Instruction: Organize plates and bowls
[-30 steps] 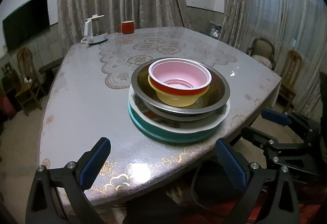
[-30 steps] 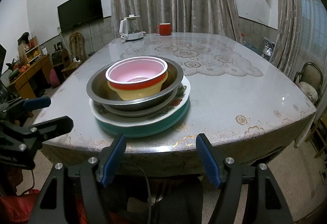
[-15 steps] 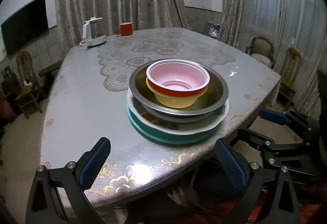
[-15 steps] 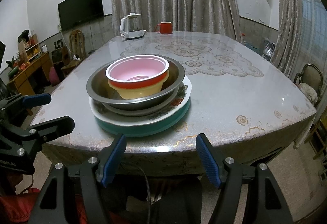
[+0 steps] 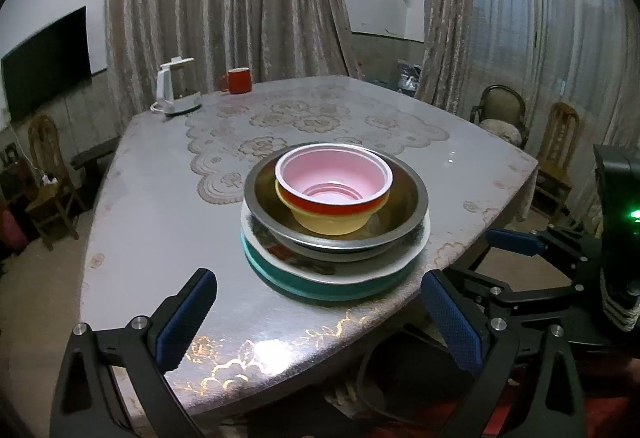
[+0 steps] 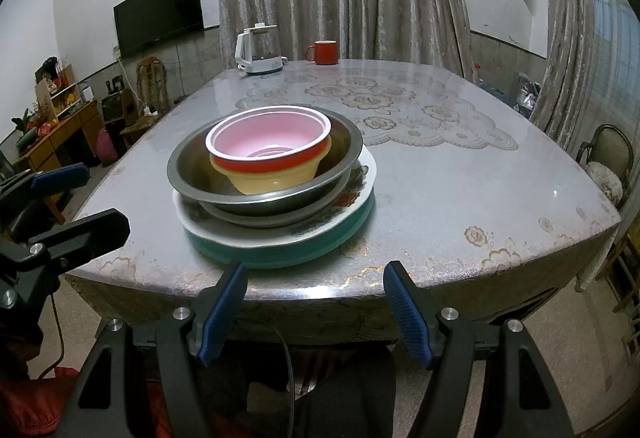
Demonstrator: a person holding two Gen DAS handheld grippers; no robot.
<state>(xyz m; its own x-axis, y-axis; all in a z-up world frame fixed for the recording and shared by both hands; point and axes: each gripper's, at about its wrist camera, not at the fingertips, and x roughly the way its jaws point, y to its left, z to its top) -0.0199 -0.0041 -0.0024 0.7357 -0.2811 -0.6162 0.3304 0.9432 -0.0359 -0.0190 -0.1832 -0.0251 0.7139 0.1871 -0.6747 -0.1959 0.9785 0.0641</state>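
Note:
One stack stands near the table's front edge. From the bottom: a teal plate (image 5: 320,284) (image 6: 280,252), a white flowered plate (image 5: 404,258) (image 6: 352,198), steel bowls (image 5: 408,194) (image 6: 188,174), a yellow bowl (image 5: 332,222) (image 6: 272,180), a red bowl (image 5: 340,204) and a pink bowl (image 5: 332,174) (image 6: 268,136) on top. My left gripper (image 5: 316,314) is open and empty, short of the stack. My right gripper (image 6: 316,306) is open and empty, below the table edge in front of the stack. Each gripper also shows in the other's view: the right gripper (image 5: 520,258), the left gripper (image 6: 68,198).
A white kettle (image 5: 174,90) (image 6: 258,54) and a red mug (image 5: 238,80) (image 6: 324,52) stand at the table's far edge. Chairs (image 5: 560,150) (image 6: 608,158) stand right of the table, another chair (image 5: 48,174) and a sideboard (image 6: 56,126) stand left.
Both grippers have drawn back and risen a little from the stack. The stack has not moved, and both grippers stay open.

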